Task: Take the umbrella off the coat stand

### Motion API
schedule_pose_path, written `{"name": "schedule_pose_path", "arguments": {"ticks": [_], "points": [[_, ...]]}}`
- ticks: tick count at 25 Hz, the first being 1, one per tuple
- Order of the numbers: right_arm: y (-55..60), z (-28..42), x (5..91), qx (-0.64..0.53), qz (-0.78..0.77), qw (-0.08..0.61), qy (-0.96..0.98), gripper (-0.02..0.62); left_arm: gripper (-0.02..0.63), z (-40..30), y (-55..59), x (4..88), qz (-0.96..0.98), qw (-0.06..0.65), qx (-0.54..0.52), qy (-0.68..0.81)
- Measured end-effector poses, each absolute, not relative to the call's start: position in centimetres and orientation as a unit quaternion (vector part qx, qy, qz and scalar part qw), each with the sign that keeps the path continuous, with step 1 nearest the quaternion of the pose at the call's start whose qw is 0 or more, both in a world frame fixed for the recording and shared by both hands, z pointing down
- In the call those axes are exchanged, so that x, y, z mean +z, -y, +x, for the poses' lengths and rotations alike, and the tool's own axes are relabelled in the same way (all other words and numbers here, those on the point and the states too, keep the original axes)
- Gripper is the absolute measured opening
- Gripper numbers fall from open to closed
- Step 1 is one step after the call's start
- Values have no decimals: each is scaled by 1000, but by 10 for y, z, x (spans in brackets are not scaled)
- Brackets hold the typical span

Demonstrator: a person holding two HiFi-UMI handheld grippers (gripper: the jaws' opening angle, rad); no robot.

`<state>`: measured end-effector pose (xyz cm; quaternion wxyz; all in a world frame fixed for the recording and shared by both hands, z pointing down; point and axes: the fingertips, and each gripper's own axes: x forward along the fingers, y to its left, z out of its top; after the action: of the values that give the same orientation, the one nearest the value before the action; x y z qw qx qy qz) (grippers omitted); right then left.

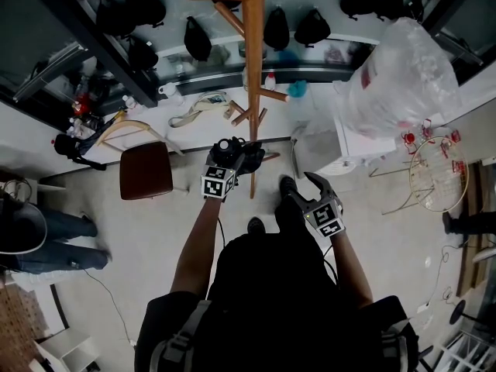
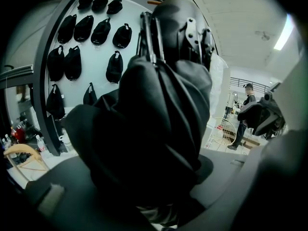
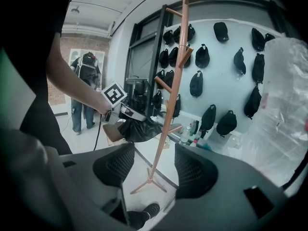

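Clearly the step in hand is drawing the black folded fabric umbrella point(image 3: 138, 129) clear of the tall slim wooden coat stand point(image 3: 171, 100). In the right gripper view the umbrella hangs just left of the pole, roughly level with one of the low angled pegs point(image 3: 178, 128). No view shows whether a strap or the handle is caught on that peg.

To do this well, I judge the umbrella should first be lifted a little, so anything looped over a peg slides up its slope. Then it should be brought towards the near side, away from the pole, in one smooth line. A sideways tug looks risky: the stand is thin and stands on small splayed feet, so a snagged loop could tip it. The grip sits on soft bunched cloth, so it should stay firm; loose folds could slip.

The left gripper point(image 1: 239, 158) is clenched on the bundled canopy, which fills the space between its jaws in the left gripper view, ribs and cap pointing up. The right gripper point(image 3: 153, 170) hangs lower and to the right, released, its jaws wide apart with only floor and the foot of the stand seen between them. It touches nothing and could steady the pole if needed.
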<state>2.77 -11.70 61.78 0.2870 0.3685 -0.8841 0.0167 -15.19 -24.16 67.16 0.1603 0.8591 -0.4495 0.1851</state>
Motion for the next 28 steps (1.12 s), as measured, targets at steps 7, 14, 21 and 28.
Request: {"name": "schedule_pose_path", "arguments": {"ticks": [7, 14, 21, 28], "points": [[113, 22, 616, 18, 371, 282, 884, 264, 241, -157, 230, 667, 860, 158, 182, 450], [108, 16, 617, 11, 372, 284, 884, 261, 241, -164, 211, 666, 862, 157, 184, 446], [111, 12, 610, 6, 372, 277, 886, 258, 241, -173, 194, 654, 862, 152, 180, 448], [121, 12, 603, -3, 361, 266, 894, 258, 241, -176, 179, 634, 859, 142, 178, 459]]}}
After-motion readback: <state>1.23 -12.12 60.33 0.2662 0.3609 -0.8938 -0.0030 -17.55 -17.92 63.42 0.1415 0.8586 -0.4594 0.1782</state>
